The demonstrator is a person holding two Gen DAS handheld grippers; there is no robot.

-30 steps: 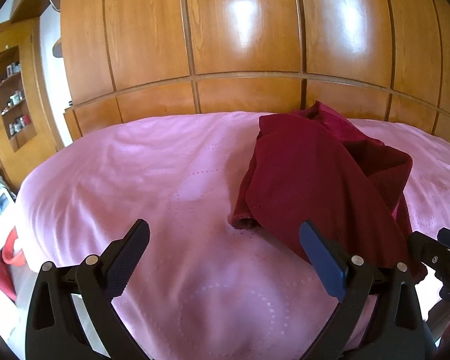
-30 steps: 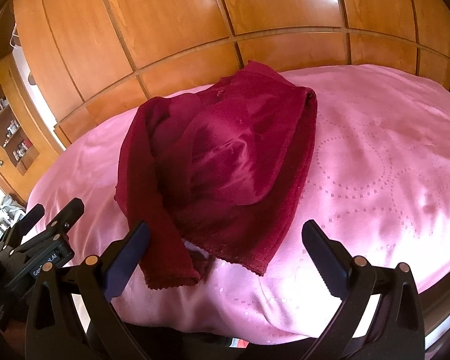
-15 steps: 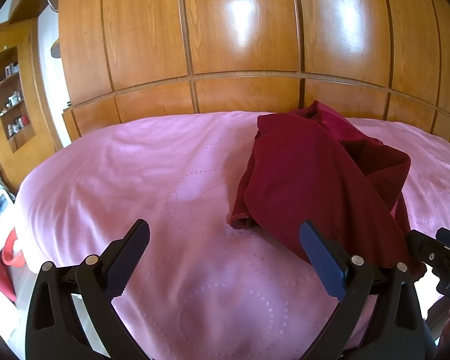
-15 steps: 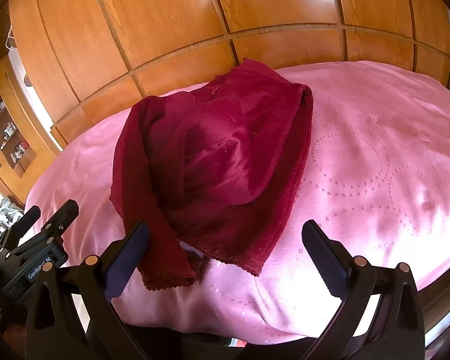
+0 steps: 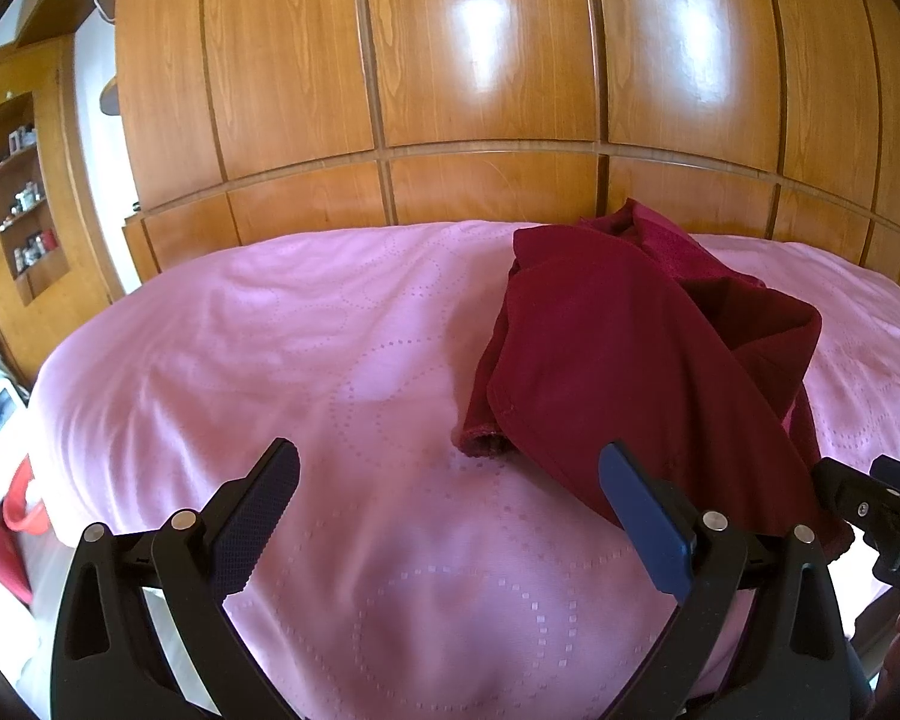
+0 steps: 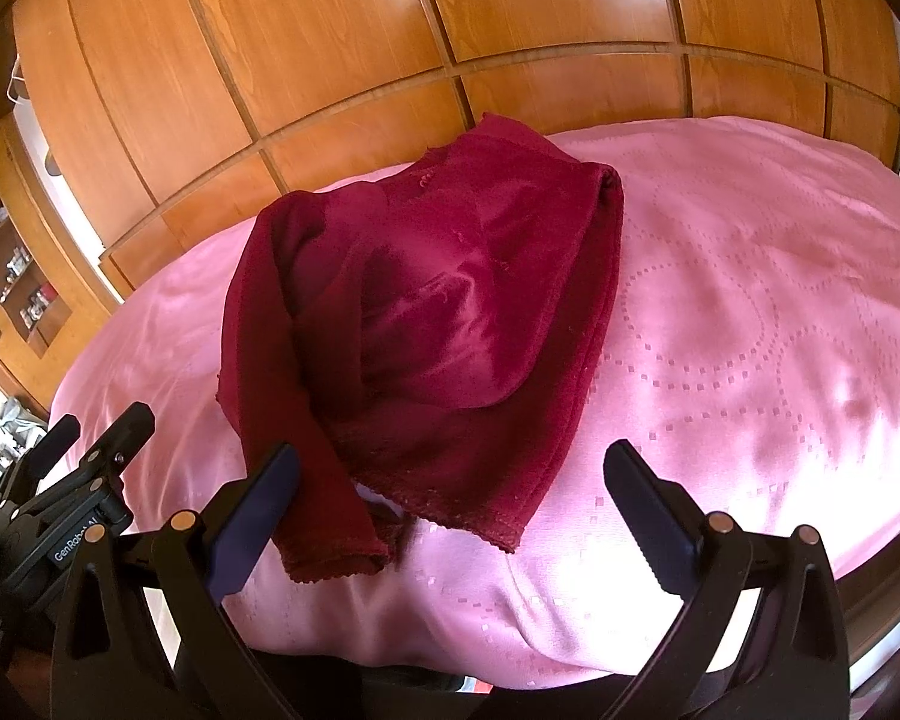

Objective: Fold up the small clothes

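A dark red garment lies crumpled on the pink bedspread, one sleeve cuff trailing toward the near edge. My left gripper hovers open over bare bedspread, just left of the garment; its right finger overlaps the garment's hem in the view. My right gripper stands open in front of the garment's near hem, holding nothing. Each gripper shows at the edge of the other's view: the right gripper, the left gripper.
A glossy wooden wardrobe rises directly behind the bed. A wooden shelf unit with small items stands at far left. Something red sits on the floor by the bed's left side.
Both grippers have shifted slightly forward and lower toward the bed, so the garment sits a little nearer in both views. The garment itself has not moved. Both grippers stay open.
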